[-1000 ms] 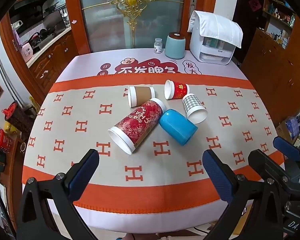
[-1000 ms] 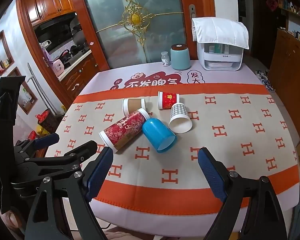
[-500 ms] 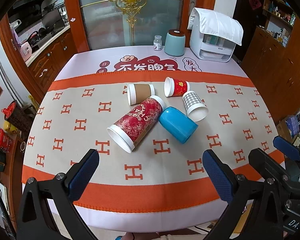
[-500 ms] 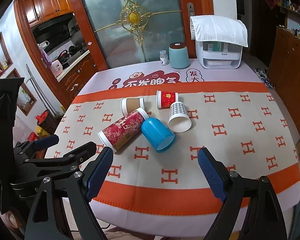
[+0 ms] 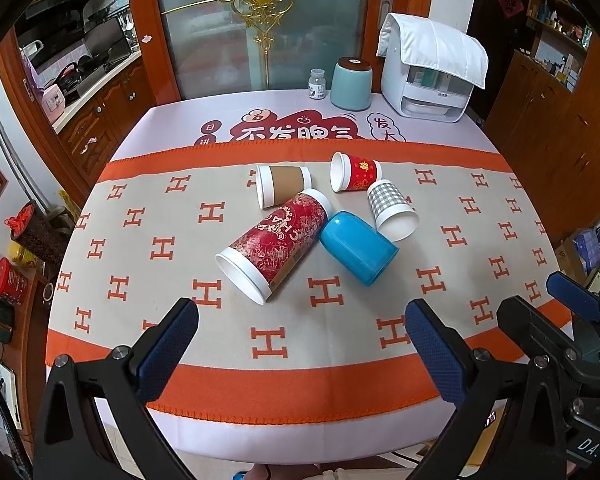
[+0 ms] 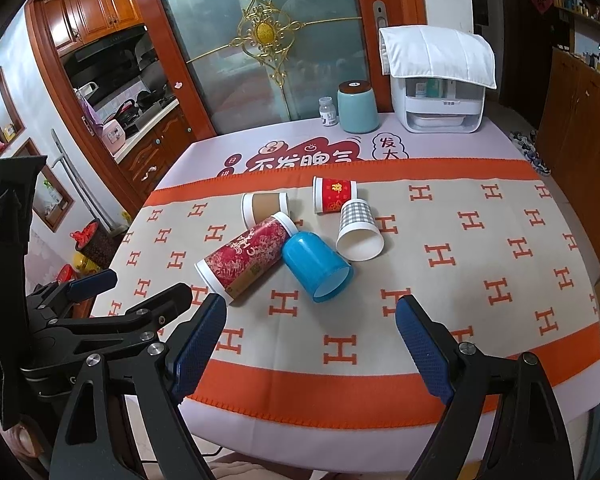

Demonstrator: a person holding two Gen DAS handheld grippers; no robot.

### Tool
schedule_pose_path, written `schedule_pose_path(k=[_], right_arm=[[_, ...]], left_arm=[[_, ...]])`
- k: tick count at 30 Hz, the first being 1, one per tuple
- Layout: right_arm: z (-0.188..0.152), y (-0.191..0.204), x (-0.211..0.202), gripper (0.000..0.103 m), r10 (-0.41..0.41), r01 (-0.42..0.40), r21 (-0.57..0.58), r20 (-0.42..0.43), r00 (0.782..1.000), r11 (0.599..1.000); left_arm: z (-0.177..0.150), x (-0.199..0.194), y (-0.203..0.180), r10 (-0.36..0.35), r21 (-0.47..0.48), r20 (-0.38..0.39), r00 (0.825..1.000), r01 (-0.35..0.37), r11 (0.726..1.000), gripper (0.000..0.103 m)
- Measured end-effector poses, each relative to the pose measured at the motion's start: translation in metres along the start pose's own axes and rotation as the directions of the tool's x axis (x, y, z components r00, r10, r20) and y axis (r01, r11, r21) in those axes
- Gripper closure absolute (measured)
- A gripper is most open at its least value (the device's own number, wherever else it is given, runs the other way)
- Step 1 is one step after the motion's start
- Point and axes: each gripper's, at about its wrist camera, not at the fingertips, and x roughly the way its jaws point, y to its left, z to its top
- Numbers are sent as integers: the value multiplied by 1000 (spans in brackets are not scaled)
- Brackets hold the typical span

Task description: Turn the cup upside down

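Observation:
Several cups lie on their sides mid-table: a tall red patterned cup (image 5: 274, 242) (image 6: 246, 258), a blue cup (image 5: 358, 252) (image 6: 316, 266), a brown-sleeved paper cup (image 5: 282, 186) (image 6: 266, 208), a small red cup (image 5: 354, 170) (image 6: 334, 194) and a grey checked cup (image 5: 390, 210) (image 6: 358, 228). My left gripper (image 5: 300, 352) is open and empty above the table's near edge. My right gripper (image 6: 310, 344) is open and empty, also short of the cups. The left gripper also shows at the left of the right wrist view (image 6: 108, 292).
An orange-bordered runner with H marks covers the table (image 5: 284, 344). At the far edge stand a teal canister (image 5: 352, 84), a small white bottle (image 5: 318, 84) and a white appliance under a cloth (image 5: 428, 68). Wooden cabinets stand to the right.
Both views have drifted slightly; the cups sit a little lower in the frames. Cups have not moved and both grippers stay open.

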Motion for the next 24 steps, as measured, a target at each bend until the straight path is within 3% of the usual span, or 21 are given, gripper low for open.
schedule_pose_path(k=[24], right_arm=[[-1, 0, 6, 15, 2, -2, 12, -3, 1000, 1000]], left_arm=[[0, 0, 4, 4, 10, -6, 1000, -4, 1000, 1]])
